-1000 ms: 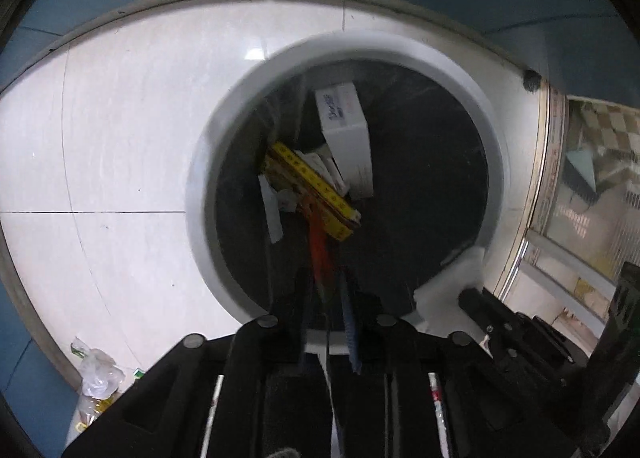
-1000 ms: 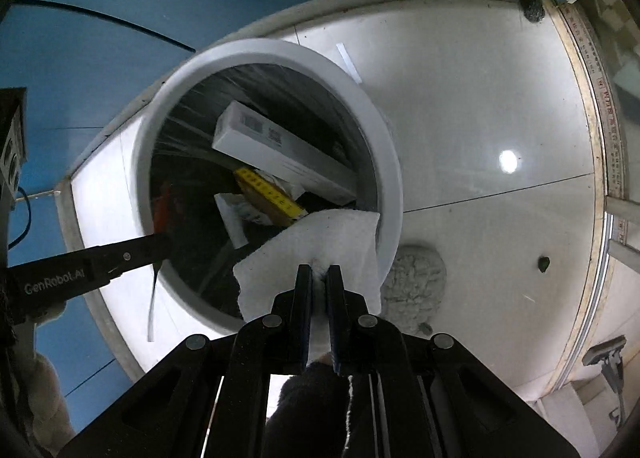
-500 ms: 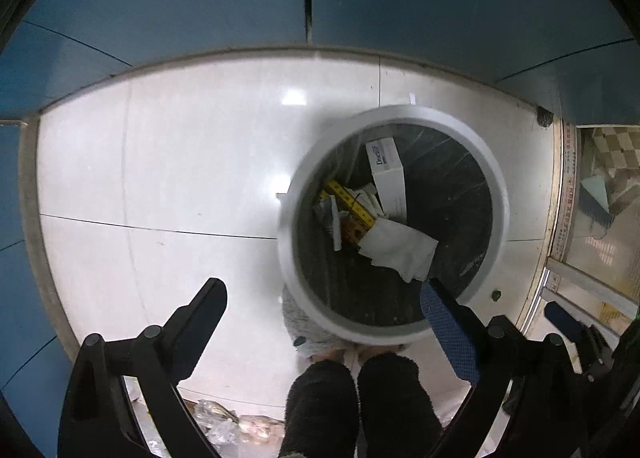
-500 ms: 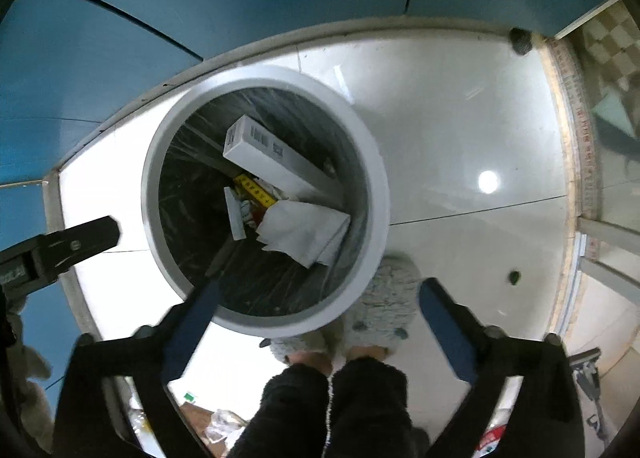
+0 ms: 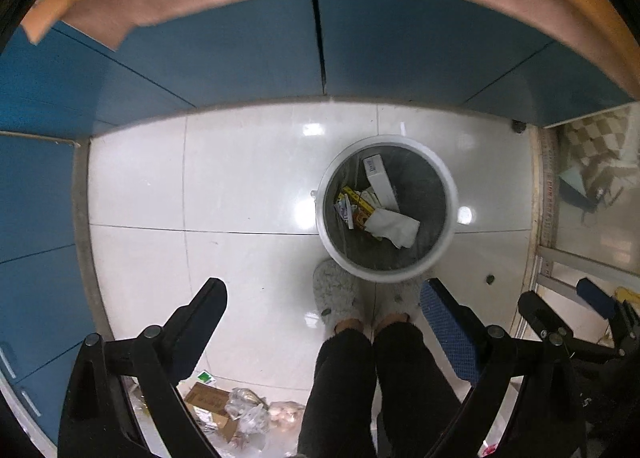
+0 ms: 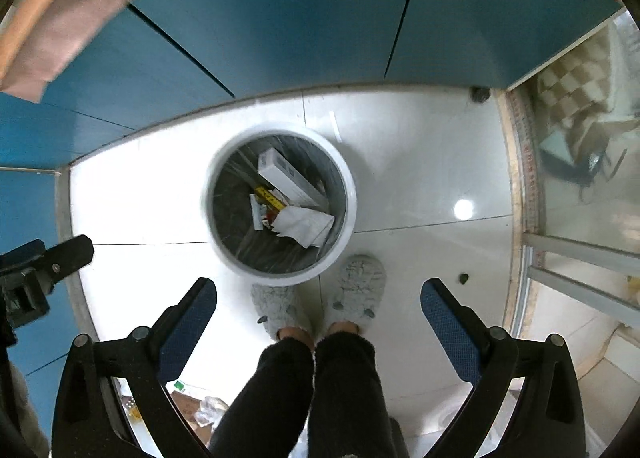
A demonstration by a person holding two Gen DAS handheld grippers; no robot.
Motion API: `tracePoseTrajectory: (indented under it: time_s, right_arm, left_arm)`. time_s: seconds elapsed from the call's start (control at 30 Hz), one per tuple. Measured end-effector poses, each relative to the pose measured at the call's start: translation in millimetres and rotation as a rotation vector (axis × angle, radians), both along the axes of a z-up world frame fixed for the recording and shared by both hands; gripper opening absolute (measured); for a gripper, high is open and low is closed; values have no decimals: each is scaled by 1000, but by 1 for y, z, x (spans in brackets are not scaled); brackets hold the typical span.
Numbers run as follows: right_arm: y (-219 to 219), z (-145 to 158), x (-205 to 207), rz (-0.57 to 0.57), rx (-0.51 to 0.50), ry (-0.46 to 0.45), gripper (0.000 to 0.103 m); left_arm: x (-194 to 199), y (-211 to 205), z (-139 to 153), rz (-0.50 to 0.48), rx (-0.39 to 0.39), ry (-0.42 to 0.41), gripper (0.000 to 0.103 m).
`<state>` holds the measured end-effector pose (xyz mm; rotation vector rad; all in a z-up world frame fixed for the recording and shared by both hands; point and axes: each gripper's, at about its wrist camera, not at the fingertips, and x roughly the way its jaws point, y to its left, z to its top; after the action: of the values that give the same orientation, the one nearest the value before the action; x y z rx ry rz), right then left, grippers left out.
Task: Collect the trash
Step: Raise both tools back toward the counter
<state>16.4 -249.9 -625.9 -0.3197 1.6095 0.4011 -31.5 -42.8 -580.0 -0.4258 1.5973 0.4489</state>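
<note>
Jaws of both grippers spread, empty; bin holds tissue, white box.

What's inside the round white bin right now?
Inside the round white bin: a crumpled white tissue on top, a long white box, a yellow packet. Anything beneath them is hidden.

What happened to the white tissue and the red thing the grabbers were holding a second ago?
Both were let go into the bin. The right gripper dropped the white tissue, the left gripper its red piece, and both pulled up and back, jaws wide open. The white box and yellow strip stayed in the bin.
</note>
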Motion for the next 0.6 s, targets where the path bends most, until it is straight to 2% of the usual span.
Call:
tracePoseTrajectory:
  time_s: [0.2,0.4,0.6]
  right_arm:
    - [-6,109,-7,0,32,-50,103]
    - [-18,211,-18,-21,67,-89,103]
    - [-27,292,-32,-4,105,-139,103]
  left_arm:
    - [-11,-17,88,-37,15,-61,99]
    - [-22,-24,159,-35,10,-125,99]
    - [-36,-23,222,-56,58,-195,99]
